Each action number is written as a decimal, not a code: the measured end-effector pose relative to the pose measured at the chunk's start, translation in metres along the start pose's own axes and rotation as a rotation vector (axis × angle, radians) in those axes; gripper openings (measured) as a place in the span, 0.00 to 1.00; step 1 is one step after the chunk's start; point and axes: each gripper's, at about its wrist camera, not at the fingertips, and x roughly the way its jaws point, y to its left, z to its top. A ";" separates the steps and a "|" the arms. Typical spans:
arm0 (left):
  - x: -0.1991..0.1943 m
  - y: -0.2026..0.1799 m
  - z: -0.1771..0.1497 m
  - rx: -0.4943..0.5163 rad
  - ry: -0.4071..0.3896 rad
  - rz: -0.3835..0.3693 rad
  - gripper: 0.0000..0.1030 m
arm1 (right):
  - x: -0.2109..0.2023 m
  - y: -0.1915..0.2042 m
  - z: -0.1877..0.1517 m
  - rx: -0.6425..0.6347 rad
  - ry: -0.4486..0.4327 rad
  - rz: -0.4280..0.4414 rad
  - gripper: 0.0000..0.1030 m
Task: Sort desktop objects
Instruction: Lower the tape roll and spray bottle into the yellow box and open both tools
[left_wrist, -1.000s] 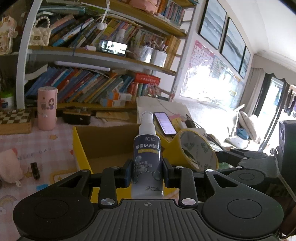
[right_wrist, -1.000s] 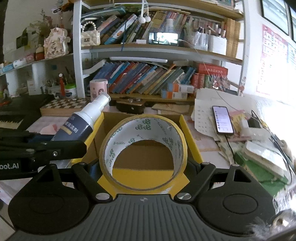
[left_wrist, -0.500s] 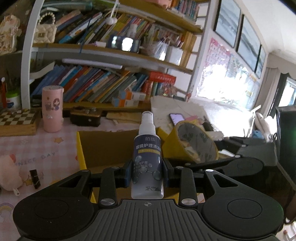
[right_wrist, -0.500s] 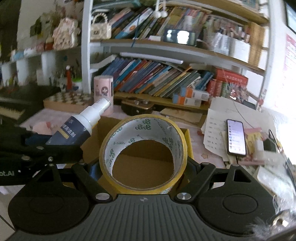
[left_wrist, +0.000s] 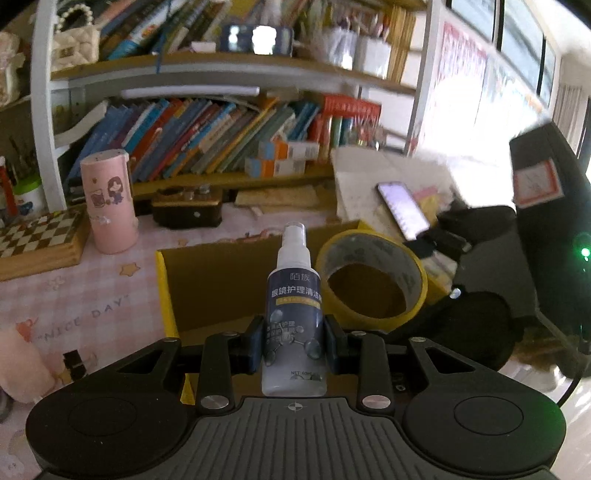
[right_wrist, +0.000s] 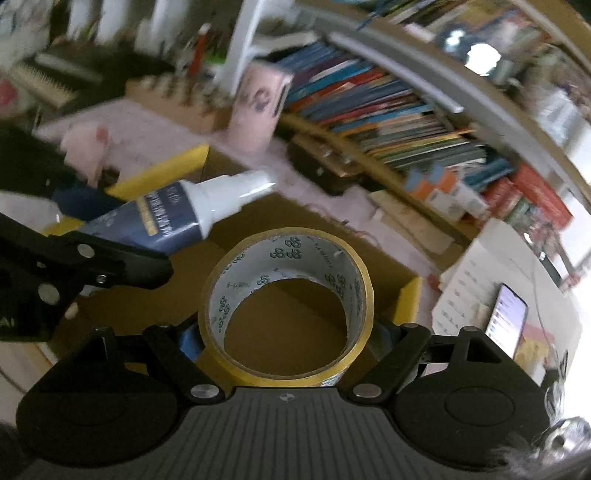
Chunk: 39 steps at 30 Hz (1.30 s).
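Note:
My left gripper (left_wrist: 294, 349) is shut on a small spray bottle (left_wrist: 294, 306) with a dark blue label and white nozzle, held upright over the open yellow-edged cardboard box (left_wrist: 207, 291). My right gripper (right_wrist: 286, 338) is shut on a roll of yellow tape (right_wrist: 286, 306), held above the same box (right_wrist: 295, 254). The tape roll (left_wrist: 371, 280) also shows in the left wrist view, just right of the bottle. The bottle (right_wrist: 173, 218) and the left gripper show at the left of the right wrist view.
A pink cylindrical cup (left_wrist: 109, 201), a chessboard (left_wrist: 35, 236) and a dark case (left_wrist: 186, 210) stand behind the box on the pink checked cloth. A phone (left_wrist: 402, 210) lies on papers at right. A pink plush (left_wrist: 18, 365) lies at left. Bookshelves fill the back.
Both grippers have moved forward and tipped down over the box, still holding their objects. The right wrist view has rolled and is blurred with motion.

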 end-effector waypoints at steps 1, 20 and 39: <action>0.005 -0.001 0.001 0.010 0.015 0.007 0.30 | 0.007 0.000 0.002 -0.030 0.019 0.009 0.81; 0.044 -0.011 -0.008 0.154 0.190 0.073 0.30 | 0.074 0.031 0.011 -0.499 0.186 0.100 0.81; 0.039 -0.017 -0.010 0.174 0.157 0.082 0.42 | 0.088 0.034 0.003 -0.545 0.258 0.139 0.81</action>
